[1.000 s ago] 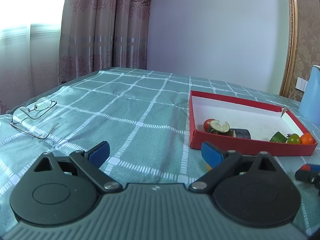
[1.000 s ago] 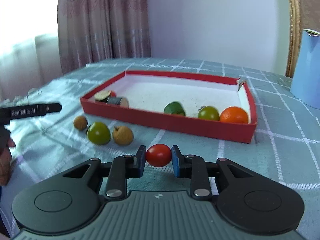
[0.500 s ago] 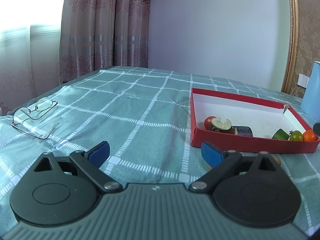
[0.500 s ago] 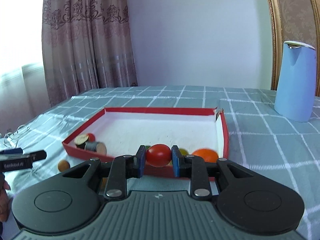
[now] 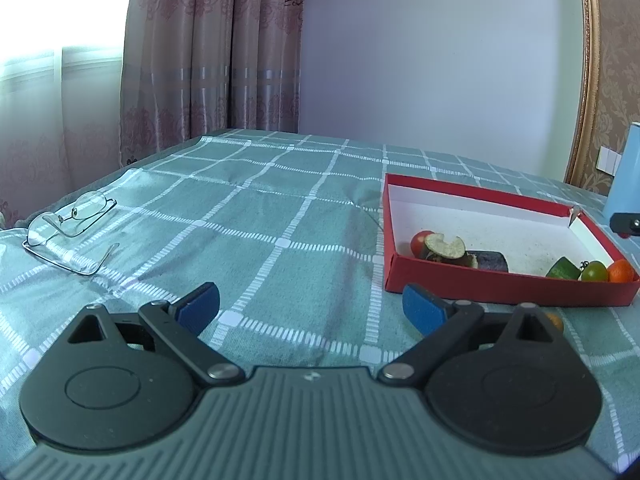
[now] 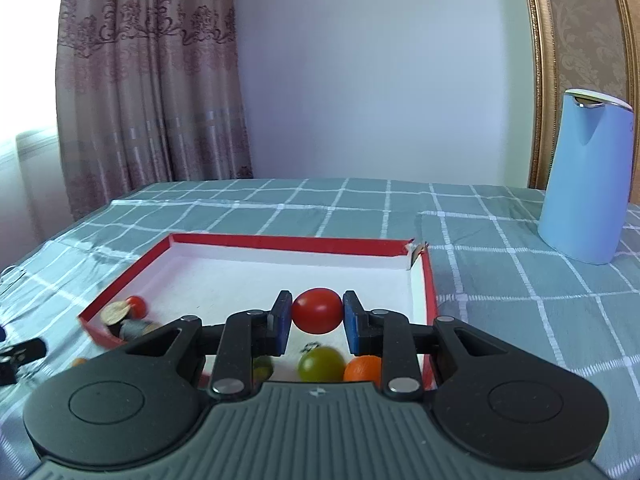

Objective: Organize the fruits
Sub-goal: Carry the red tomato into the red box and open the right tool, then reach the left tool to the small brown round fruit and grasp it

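My right gripper [image 6: 317, 312] is shut on a red tomato [image 6: 318, 311] and holds it above the red box [image 6: 280, 242], over its near right part. Below it in the box lie a green fruit [image 6: 321, 364] and an orange fruit [image 6: 362, 368]. A small red tomato [image 6: 136, 305] and cut pieces lie at the box's left end. My left gripper [image 5: 310, 306] is open and empty over the cloth, left of the red box [image 5: 472, 196]. A small orange-brown fruit [image 5: 556, 322] shows on the cloth behind its right finger.
A pale blue jug [image 6: 584, 180] stands on the checked cloth at the far right. A pair of glasses [image 5: 68, 228] lies on the cloth at the left. Curtains and a wall stand behind the table.
My right gripper has lifted the red tomato from the cloth and carried it forward over the box. The left gripper has hardly moved.
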The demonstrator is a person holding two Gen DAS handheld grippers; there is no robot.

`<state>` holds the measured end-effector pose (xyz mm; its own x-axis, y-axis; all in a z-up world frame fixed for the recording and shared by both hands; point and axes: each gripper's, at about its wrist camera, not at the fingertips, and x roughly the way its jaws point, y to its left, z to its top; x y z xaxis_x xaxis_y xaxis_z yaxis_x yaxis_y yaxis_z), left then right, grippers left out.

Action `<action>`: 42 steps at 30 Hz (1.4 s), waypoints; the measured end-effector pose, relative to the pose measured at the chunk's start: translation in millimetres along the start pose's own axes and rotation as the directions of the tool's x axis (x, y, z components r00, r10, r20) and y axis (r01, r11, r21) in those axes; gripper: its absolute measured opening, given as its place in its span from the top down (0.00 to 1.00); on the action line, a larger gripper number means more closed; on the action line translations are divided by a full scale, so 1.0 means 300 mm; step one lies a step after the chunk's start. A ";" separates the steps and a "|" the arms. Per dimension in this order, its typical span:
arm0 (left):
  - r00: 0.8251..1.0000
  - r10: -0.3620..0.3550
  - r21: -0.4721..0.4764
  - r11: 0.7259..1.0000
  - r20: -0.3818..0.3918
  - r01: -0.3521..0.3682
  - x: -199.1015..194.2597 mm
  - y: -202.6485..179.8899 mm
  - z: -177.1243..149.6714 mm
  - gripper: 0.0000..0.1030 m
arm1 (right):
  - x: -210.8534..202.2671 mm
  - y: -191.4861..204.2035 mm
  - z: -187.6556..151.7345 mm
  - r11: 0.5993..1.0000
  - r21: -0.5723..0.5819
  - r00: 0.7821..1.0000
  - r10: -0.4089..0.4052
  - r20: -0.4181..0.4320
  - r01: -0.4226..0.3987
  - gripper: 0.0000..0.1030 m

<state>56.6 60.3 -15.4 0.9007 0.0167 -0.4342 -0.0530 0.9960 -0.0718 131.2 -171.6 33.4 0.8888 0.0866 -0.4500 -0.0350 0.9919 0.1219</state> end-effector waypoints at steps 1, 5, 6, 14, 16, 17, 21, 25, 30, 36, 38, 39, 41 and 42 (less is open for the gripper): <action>1.000 -0.001 -0.001 1.000 0.000 0.001 -0.001 0.001 0.000 0.05 | 0.013 -0.005 0.004 1.000 0.000 1.000 -0.009 -0.002 0.009 0.75; 1.000 -0.004 -0.003 1.000 -0.002 0.004 0.001 0.002 -0.001 0.05 | 0.069 -0.024 0.010 1.000 0.010 0.999 -0.027 -0.029 0.028 0.74; 1.000 -0.006 -0.004 1.000 -0.001 0.006 0.000 0.002 -0.001 0.05 | 0.082 -0.027 0.007 0.999 0.010 0.999 -0.032 -0.037 0.032 0.74; 1.000 -0.006 -0.006 1.000 -0.002 0.006 -0.001 0.003 -0.001 0.05 | 0.133 -0.067 -0.025 0.996 0.060 0.994 -0.058 -0.088 0.064 0.74; 1.000 -0.005 -0.003 1.000 -0.004 0.005 0.000 0.000 -0.001 0.05 | 0.123 -0.076 -0.031 0.995 0.070 0.995 -0.059 -0.081 0.065 0.74; 1.000 -0.004 -0.003 1.000 -0.003 0.004 0.000 0.002 -0.001 0.05 | 0.116 -0.080 -0.032 0.995 0.074 0.995 -0.067 -0.073 0.072 0.74; 1.000 0.003 0.000 1.000 -0.005 -0.003 0.004 -0.002 -0.002 0.05 | 0.075 -0.097 -0.033 0.993 0.099 0.997 -0.059 -0.042 0.063 0.49; 1.000 0.013 0.010 1.000 -0.009 -0.012 0.004 -0.010 -0.003 0.05 | 0.014 -0.106 -0.031 0.992 0.100 0.996 -0.082 0.026 0.079 0.34; 1.000 0.007 0.009 1.000 -0.025 -0.007 0.011 -0.006 0.002 0.05 | -0.092 -0.105 -0.081 0.994 0.093 0.998 -0.058 0.026 0.055 0.34; 1.000 -0.008 0.160 0.987 -0.016 0.010 0.000 -0.082 -0.005 0.07 | -0.177 -0.083 -0.212 0.995 0.040 0.996 -0.088 0.021 0.087 0.34; 1.000 -0.014 0.221 0.975 -0.005 0.015 -0.007 -0.113 -0.012 0.07 | -0.188 -0.091 -0.235 0.993 0.056 0.994 -0.105 0.022 0.103 0.34; 1.000 -0.016 0.247 0.969 -0.007 0.017 -0.006 -0.127 -0.014 0.07 | -0.195 -0.099 -0.236 0.992 0.076 0.994 -0.104 0.029 0.101 0.34; 1.000 -0.013 0.289 0.957 -0.017 0.018 0.002 -0.152 -0.016 0.09 | -0.204 -0.108 -0.238 0.989 0.097 0.992 -0.118 0.048 0.113 0.34; 1.000 -0.022 0.302 0.953 -0.021 0.028 0.005 -0.157 -0.016 0.09 | -0.204 -0.111 -0.241 0.988 0.099 0.991 -0.122 0.047 0.117 0.34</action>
<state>58.3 13.1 -17.0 0.8924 -0.0074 -0.4512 0.1045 0.9761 0.1907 45.0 -203.3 -7.0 0.9068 -0.0398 -0.4196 0.1151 0.9811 0.1557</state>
